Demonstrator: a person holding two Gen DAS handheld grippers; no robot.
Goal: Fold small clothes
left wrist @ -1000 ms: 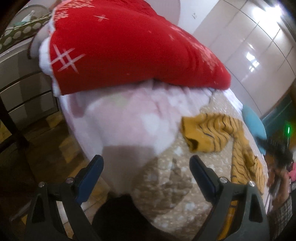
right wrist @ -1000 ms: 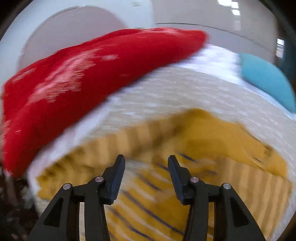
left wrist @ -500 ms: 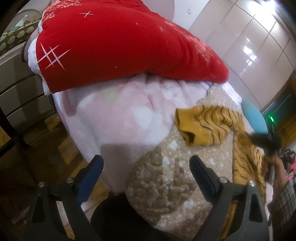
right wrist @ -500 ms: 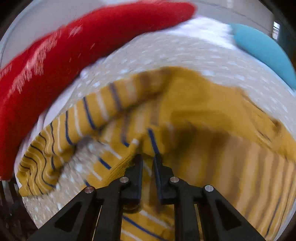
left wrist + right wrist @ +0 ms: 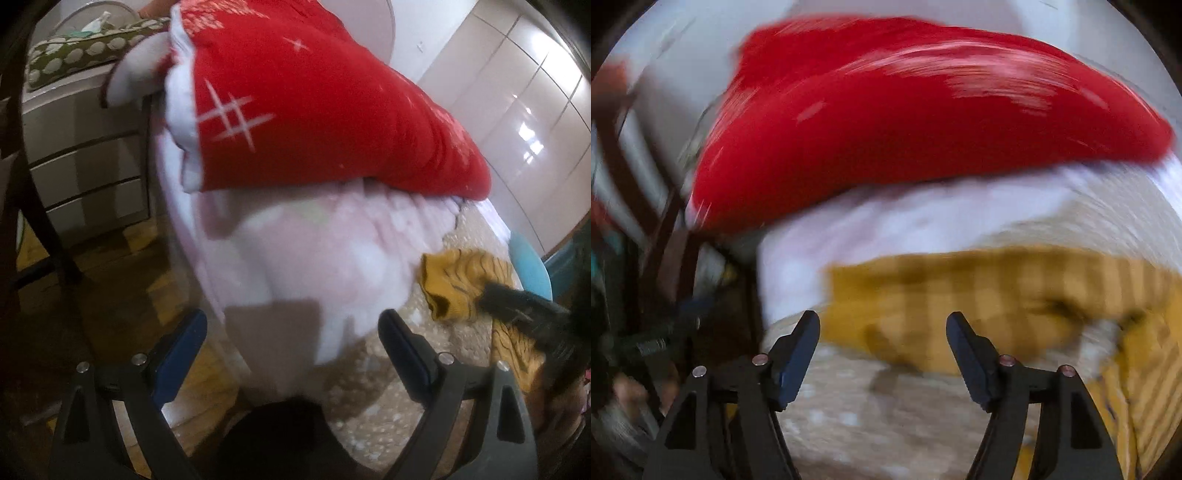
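Note:
A small mustard-yellow garment with dark stripes (image 5: 997, 302) lies on the beige dotted bedspread (image 5: 886, 417). In the left wrist view the same garment (image 5: 465, 280) sits at the far right, with the other gripper's dark body over it. My right gripper (image 5: 882, 332) hovers over the garment's near edge, its jaws opening with nothing pinched between them. My left gripper (image 5: 291, 332) stands wide open over the bed's corner, where pink blanket and bedspread meet, holding nothing.
A big red pillow (image 5: 314, 110) with white marks lies on a pink fleece blanket (image 5: 314, 251) at the head of the bed. White drawers (image 5: 81, 158) and a dark chair frame (image 5: 33, 221) stand to the left on a wooden floor. A blue cushion (image 5: 528, 258) lies beyond the garment.
The right gripper closed on the striped cloth half a second ago, then swung left and opened. The left gripper shifted slightly; its view is now nearer the pillow.

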